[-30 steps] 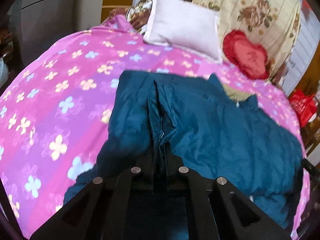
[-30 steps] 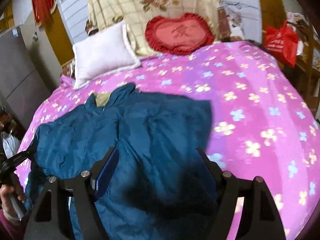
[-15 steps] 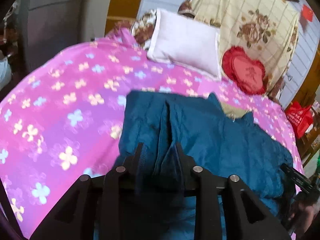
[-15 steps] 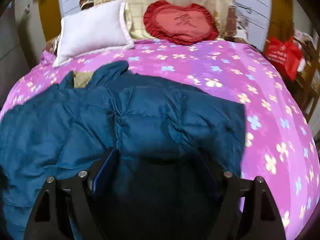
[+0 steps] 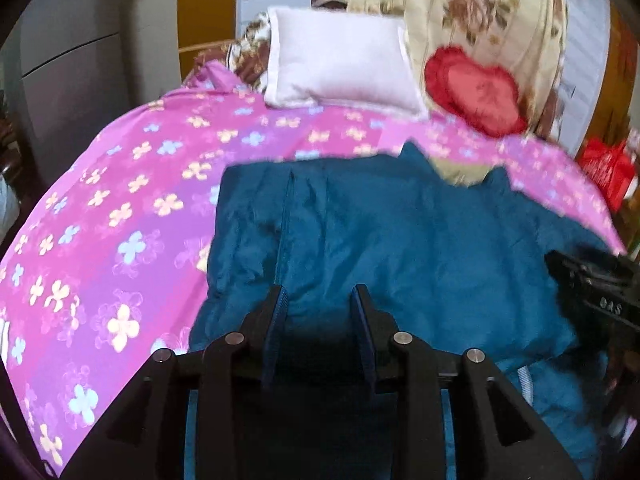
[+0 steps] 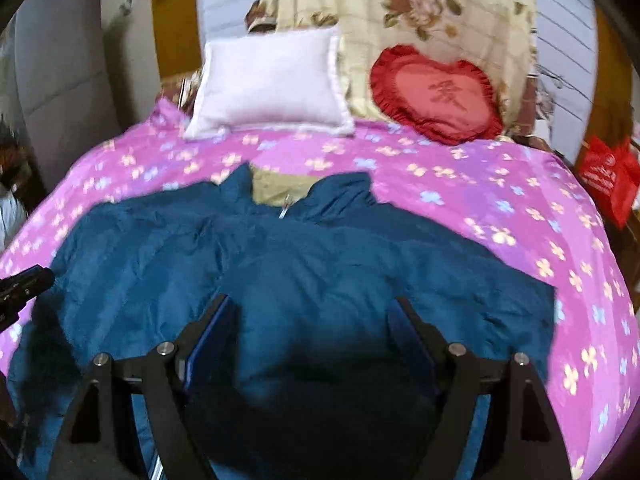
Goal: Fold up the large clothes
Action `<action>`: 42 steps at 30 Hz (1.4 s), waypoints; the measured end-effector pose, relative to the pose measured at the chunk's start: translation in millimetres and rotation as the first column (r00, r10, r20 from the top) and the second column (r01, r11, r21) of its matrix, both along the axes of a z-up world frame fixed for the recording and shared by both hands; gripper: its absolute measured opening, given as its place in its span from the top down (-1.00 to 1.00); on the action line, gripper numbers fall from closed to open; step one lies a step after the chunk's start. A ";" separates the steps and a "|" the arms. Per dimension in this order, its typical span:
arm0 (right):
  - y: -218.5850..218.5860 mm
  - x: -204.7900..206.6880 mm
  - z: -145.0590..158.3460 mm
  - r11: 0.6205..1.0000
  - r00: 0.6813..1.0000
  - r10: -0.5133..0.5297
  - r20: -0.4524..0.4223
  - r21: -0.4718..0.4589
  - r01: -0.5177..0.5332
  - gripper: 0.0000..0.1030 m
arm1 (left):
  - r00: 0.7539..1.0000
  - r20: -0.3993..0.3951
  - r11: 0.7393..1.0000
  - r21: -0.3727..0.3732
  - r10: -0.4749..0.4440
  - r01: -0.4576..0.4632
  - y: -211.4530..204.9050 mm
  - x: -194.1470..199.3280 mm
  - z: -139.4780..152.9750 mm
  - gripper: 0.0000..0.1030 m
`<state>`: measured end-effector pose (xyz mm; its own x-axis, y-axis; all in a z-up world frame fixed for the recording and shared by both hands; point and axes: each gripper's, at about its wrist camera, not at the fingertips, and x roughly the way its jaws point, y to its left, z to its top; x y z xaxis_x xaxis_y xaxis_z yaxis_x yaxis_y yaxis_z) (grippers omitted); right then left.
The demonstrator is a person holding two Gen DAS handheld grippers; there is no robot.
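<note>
A large dark teal padded jacket (image 5: 400,248) lies spread on the bed, collar toward the pillows, with a tan lining at the neck (image 6: 276,192). It also shows in the right wrist view (image 6: 320,264). My left gripper (image 5: 320,300) is open just above the jacket's left part, nothing between its fingers. My right gripper (image 6: 312,308) is wide open above the jacket's lower middle, empty. The right gripper's body shows at the right edge of the left wrist view (image 5: 596,292).
The bed has a pink flowered sheet (image 5: 120,208). A white pillow (image 6: 272,84), a red heart cushion (image 6: 436,96) and a folded floral quilt (image 6: 404,12) sit at the head. A red bag (image 6: 608,176) stands at the right, a grey cabinet (image 5: 68,60) at the left.
My left gripper was shut on a fold of the jacket; it has opened and let go, and the cloth now lies flatter. My right gripper stayed open and shifted toward the middle.
</note>
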<state>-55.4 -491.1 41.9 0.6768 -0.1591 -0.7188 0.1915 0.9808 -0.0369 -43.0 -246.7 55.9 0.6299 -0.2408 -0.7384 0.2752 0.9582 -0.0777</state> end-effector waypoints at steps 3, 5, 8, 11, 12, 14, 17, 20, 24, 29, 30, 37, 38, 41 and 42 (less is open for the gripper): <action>-2.9 15.5 -23.8 0.999 0.998 -0.037 -0.048 -0.036 0.035 -0.78 | 1.000 -0.019 1.000 -0.002 0.010 -0.010 0.3 4.8 -10.7 0.71; -9.2 19.0 -29.1 0.998 0.996 -0.070 -0.057 -0.014 0.069 -0.88 | 1.000 -0.027 1.000 -0.002 0.012 -0.012 0.1 5.4 -12.6 0.71; -8.8 9.4 -20.1 0.996 0.995 -0.083 -0.060 0.015 0.084 -0.86 | 1.000 -0.028 1.000 0.013 0.013 -0.013 -1.3 4.4 -14.4 0.70; 1.1 -17.1 -3.4 0.999 0.999 -0.040 -0.005 0.027 0.041 -0.80 | 1.000 -0.027 1.000 0.020 0.015 -0.015 -2.9 4.0 -15.2 0.70; 5.3 -25.4 1.4 1.000 1.000 -0.026 0.011 0.018 0.025 -0.80 | 1.000 -0.026 1.000 0.021 0.016 -0.016 -3.0 3.5 -15.4 0.70; 15.6 -43.5 7.1 1.000 1.000 0.006 0.031 -0.024 -0.006 -0.80 | 1.000 -0.025 1.000 0.021 0.017 -0.017 -2.9 3.1 -15.6 0.70; 18.3 -50.3 -7.4 0.999 1.000 0.007 -0.030 -0.047 -0.008 -0.79 | 1.000 -0.021 1.000 0.024 0.019 -0.018 -3.9 2.5 -17.2 0.70; 11.7 -47.1 -33.4 1.000 0.996 0.004 -0.094 -0.017 -0.005 -0.78 | 1.000 -0.015 0.999 0.037 0.011 -0.010 -6.2 0.9 -18.5 0.69; 7.6 -57.4 -21.8 1.000 0.995 0.026 -0.091 0.010 -0.025 -0.78 | 1.000 -0.016 0.999 0.037 0.008 -0.008 -5.8 1.6 -18.9 0.69; -25.8 -87.6 0.6 0.999 0.999 -0.048 0.015 -0.002 0.048 -0.77 | 1.000 -0.018 1.000 0.029 0.009 -0.009 -5.1 2.8 -19.5 0.68; -35.6 -90.2 2.9 0.995 0.995 -0.096 0.029 -0.020 0.096 -0.77 | 1.000 -0.016 0.999 0.032 0.010 -0.009 -5.5 2.6 -19.7 0.68; -111.3 -97.7 -24.6 0.959 0.959 -0.281 -0.045 0.028 0.282 -0.74 | 1.000 0.003 0.999 0.048 0.010 -0.010 -10.1 0.8 -21.8 0.65; -117.5 -96.3 -33.0 0.960 0.961 -0.271 -0.058 0.056 0.274 -0.74 | 1.000 0.005 0.999 0.048 0.006 -0.006 -10.3 0.5 -21.9 0.64; -146.3 -103.2 -46.9 0.914 0.948 -0.310 -0.074 0.253 0.318 -0.76 | 1.000 0.007 0.999 0.042 -0.002 0.002 -10.7 0.0 -22.2 0.58; -150.9 -107.3 -47.2 0.896 0.941 -0.329 -0.074 0.291 0.336 -0.76 | 1.000 0.006 0.999 0.040 -0.002 0.002 -10.4 0.2 -22.1 0.58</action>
<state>-162.7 -642.0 -5.3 0.6047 -0.1501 -0.7822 0.5109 0.8266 0.2363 -42.8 -257.1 33.8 0.6339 -0.2123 -0.7437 0.2778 0.9599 -0.0372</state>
